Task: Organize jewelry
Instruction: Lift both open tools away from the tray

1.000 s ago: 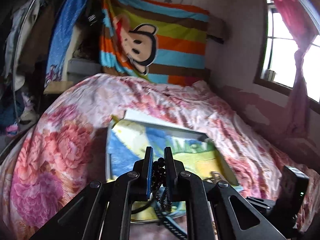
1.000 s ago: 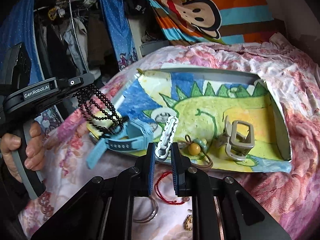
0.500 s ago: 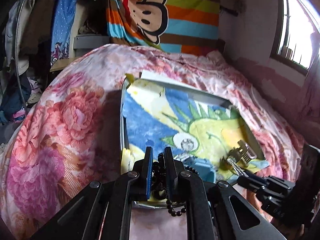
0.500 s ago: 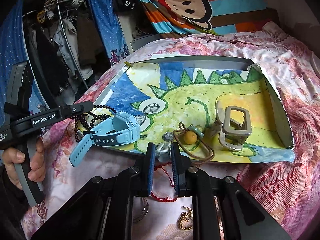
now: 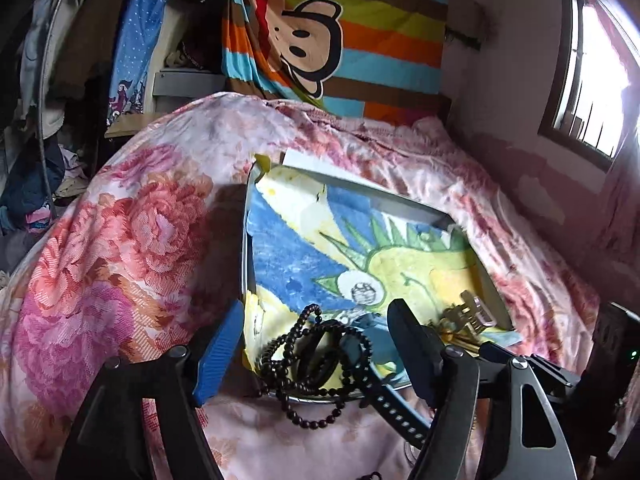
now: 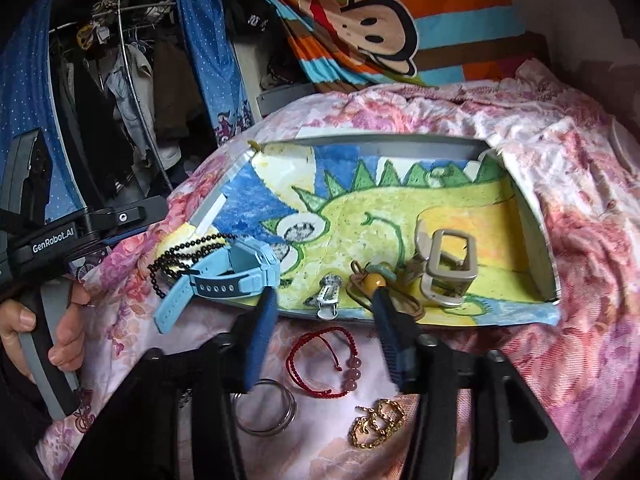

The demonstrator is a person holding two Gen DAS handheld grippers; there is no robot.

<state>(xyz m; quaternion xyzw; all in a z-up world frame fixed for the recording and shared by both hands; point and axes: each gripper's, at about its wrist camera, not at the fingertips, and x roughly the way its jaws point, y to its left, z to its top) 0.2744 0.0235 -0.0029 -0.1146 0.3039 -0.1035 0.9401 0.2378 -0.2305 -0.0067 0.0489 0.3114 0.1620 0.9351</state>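
Observation:
A shallow grey tray (image 6: 536, 220) lined with a dinosaur drawing lies on the flowered bedspread. A black bead necklace (image 5: 320, 364) lies over its near left corner, also in the right wrist view (image 6: 188, 252), beside a light blue watch (image 6: 236, 276). My left gripper (image 5: 312, 344) is open just above the beads and holds nothing. My right gripper (image 6: 324, 336) is open over a red cord bracelet (image 6: 324, 360) on the bedspread before the tray. A silver hair clip (image 6: 330, 294), a yellow bead tie (image 6: 376, 280) and a beige clip (image 6: 448, 268) lie in the tray.
Two silver bangles (image 6: 264, 408) and a gold chain (image 6: 376, 424) lie on the bedspread (image 5: 120, 240) near the right gripper. A clothes rack (image 6: 120, 100) stands left of the bed. A striped monkey blanket (image 5: 340, 40) hangs behind, a window (image 5: 592, 80) at right.
My left gripper lowered the black necklace onto the tray's near left corner and opened, letting it go. My right gripper opened from shut and now hangs over the red bracelet.

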